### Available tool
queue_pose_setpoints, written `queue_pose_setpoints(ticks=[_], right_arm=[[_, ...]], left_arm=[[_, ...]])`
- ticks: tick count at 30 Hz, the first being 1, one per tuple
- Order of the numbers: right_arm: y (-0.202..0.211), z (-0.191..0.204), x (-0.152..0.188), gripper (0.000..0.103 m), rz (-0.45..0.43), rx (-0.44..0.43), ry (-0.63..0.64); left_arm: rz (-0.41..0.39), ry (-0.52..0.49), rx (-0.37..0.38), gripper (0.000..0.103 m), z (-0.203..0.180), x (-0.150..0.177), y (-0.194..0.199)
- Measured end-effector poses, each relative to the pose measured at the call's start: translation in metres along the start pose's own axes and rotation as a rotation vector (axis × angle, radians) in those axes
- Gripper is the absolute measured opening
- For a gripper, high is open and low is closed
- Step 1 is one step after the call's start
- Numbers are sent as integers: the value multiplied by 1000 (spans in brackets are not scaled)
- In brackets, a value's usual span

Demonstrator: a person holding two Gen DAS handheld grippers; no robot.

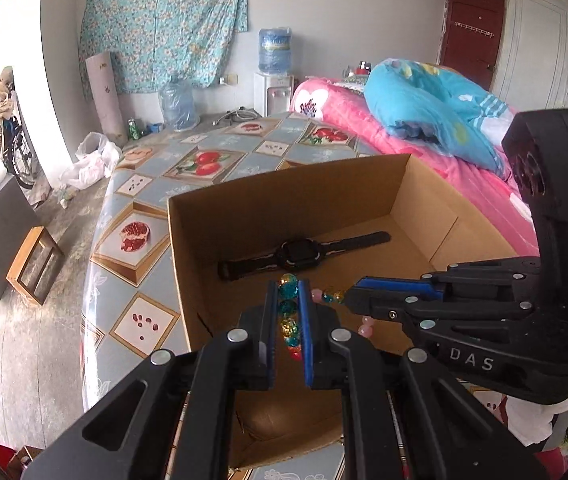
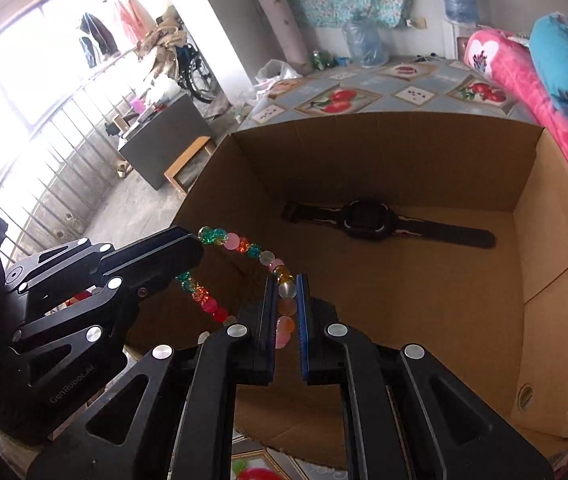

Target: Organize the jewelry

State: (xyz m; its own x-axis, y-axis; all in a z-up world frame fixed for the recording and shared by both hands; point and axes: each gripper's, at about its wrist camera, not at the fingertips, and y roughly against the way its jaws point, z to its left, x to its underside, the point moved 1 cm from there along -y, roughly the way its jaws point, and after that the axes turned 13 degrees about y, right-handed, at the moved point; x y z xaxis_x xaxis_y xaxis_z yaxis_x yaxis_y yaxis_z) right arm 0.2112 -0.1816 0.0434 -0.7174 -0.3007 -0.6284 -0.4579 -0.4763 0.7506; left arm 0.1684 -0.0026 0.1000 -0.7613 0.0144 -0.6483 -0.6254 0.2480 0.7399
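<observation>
Left hand-held gripper (image 1: 288, 312) and right hand-held gripper (image 2: 287, 300) both clamped on beaded bracelet (image 2: 239, 242), lower centre, above cardboard box (image 2: 532, 272); uneven pull may snap cord.

Home bedroom w/ pink-quilted bed (image 1: 436, 136), water dispenser (image 1: 273, 92) (laundry by window).

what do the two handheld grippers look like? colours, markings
Both are matte black linkage frames with round silver pivot pins and blue-edged finger pads. The left gripper reads "GenRobot.AI" on its side in the right wrist view. The right gripper reads "DAS" in the left wrist view, and its body has a lit green LED. No cables visible.
</observation>
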Motion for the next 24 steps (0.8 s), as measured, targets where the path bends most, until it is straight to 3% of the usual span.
queue_pose_setpoints(ticks=[4,10,15,19,21,24], right_arm=[[-28,0,-10,9,102,12,15],[-32,-11,-14,11,57,7,-12],[-3,-11,-5,11,-52,5,-19],[46,0,18,11,-216,-4,5],[80,11,40,11,-333,-29,44],[116,26,79,13,-441,-39,88]], left_arm=[[49,13,-40,10,9,3,-25],[15,-6,-87,20,15,1,-31],[-69,1,-84,22,19,0,-7],[-145,37,2,27,22,12,33],[-175,56,52,36,21,28,55],[-180,65,132,41,17,65,82]])
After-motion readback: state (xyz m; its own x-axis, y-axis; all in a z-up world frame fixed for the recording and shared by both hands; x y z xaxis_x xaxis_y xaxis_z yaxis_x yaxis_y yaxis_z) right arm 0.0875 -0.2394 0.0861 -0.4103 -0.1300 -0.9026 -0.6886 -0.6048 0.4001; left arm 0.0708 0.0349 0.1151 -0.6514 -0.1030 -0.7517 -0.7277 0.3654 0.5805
